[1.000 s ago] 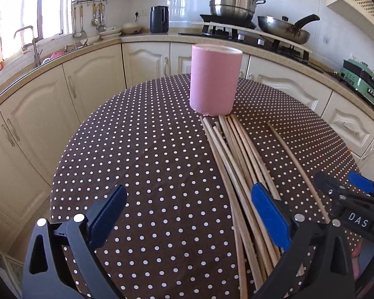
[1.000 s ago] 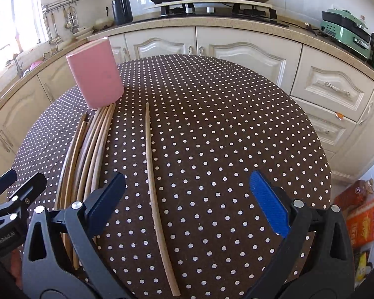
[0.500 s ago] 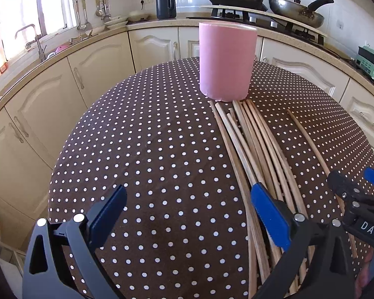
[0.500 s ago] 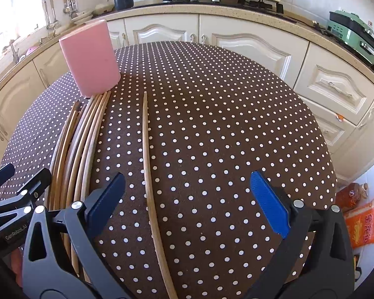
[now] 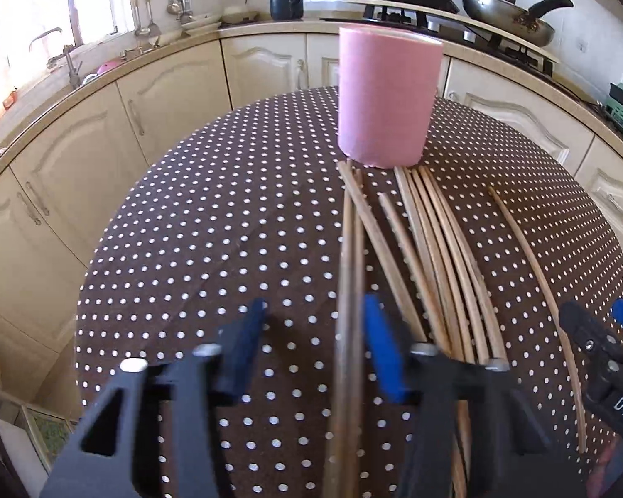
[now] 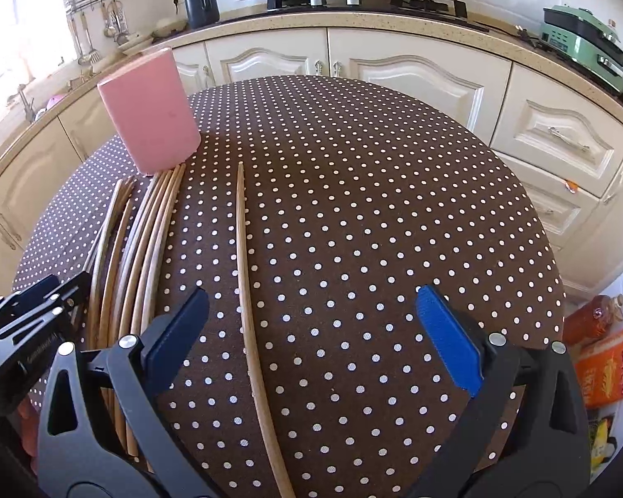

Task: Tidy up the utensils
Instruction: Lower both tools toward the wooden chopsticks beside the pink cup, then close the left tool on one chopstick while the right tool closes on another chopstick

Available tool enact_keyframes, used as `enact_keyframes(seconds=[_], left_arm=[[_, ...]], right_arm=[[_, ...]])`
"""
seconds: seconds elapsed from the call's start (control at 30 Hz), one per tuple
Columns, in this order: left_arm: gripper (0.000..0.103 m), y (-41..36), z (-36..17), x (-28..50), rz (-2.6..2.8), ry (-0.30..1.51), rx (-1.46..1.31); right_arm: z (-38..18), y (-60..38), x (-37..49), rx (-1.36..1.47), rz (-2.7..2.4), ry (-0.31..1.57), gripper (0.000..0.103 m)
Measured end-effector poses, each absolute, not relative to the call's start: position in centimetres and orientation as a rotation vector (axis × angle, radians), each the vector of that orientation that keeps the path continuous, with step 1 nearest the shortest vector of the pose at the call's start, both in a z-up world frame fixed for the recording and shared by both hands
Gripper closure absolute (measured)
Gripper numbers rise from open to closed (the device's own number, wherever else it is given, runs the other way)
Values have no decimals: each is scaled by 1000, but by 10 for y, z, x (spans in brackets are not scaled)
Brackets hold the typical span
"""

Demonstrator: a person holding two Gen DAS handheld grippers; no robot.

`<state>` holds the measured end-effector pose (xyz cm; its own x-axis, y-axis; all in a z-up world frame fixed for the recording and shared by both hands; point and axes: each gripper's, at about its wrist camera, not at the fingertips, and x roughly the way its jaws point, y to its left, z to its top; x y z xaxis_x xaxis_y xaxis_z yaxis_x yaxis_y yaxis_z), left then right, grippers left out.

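Note:
A pink cylindrical holder (image 5: 388, 97) stands upright at the far side of the dotted table; it also shows in the right wrist view (image 6: 147, 110). Several wooden chopsticks (image 5: 436, 240) lie in a bundle in front of it, with one single chopstick (image 6: 249, 311) apart to the right. My left gripper (image 5: 315, 346) has its jaws partly closed around two chopsticks (image 5: 349, 290) that run between them; a gap remains on the left side. My right gripper (image 6: 311, 332) is open and empty, low over the single chopstick.
The round table has a brown polka-dot cloth (image 6: 374, 207). Cream kitchen cabinets (image 6: 415, 70) curve behind it, with a stove, pots and a wok (image 5: 511, 10) on the counter. Bottles and an orange bag (image 6: 606, 357) stand on the floor at right.
My left gripper has shifted right over the bundle and its jaws have narrowed around two chopsticks, which now lie skewed from the rest. My right gripper stays open, moved slightly forward.

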<state>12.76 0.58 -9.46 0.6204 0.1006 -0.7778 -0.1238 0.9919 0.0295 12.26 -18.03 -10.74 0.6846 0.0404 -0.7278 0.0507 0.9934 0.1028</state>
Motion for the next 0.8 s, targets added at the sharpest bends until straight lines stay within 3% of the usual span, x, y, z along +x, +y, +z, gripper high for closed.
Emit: enact_keyframes(seconds=[0.13,0.8], left_arm=[[73,10,-95,124,104,885,-26],[70,35,-93,133,7,863,-38]], right_arm=[[-107,-179,121,113,24,809,5],[-117,-172,131,75,-40,892,5]])
